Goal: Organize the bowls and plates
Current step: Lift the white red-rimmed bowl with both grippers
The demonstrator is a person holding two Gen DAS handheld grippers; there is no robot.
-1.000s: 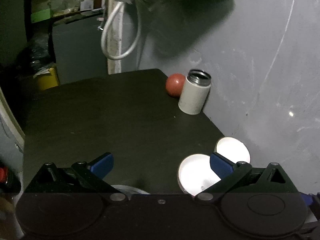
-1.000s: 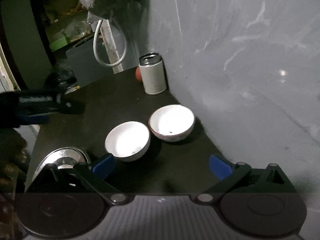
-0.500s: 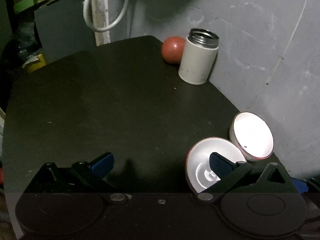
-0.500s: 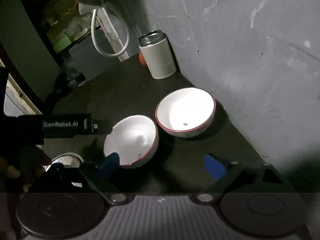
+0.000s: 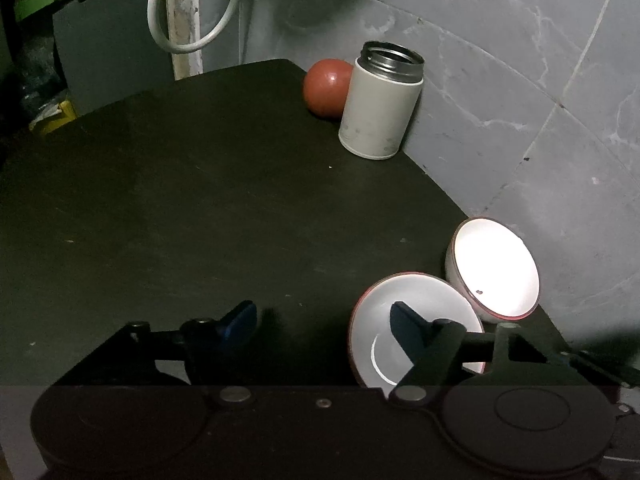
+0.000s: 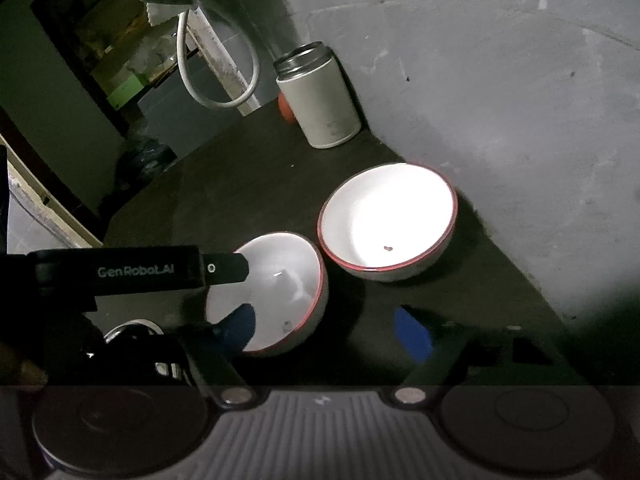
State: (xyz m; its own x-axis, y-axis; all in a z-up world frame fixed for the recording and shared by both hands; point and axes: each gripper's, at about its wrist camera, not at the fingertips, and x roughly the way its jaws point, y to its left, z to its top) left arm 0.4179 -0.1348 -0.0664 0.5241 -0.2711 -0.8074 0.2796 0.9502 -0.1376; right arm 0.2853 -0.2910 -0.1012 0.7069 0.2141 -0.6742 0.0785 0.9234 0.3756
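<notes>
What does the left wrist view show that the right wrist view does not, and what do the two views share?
Only the left wrist view shows the red ball almost whole and a yellow object beyond the table's far edge. Only the right wrist view shows the left tongs from the side, reaching over the near bowl, and a shiny metal dish at lower left. Both show the two red-rimmed bowls, the far bowl by the wall, the open white flask, the looped white hose and the dark table.
</notes>
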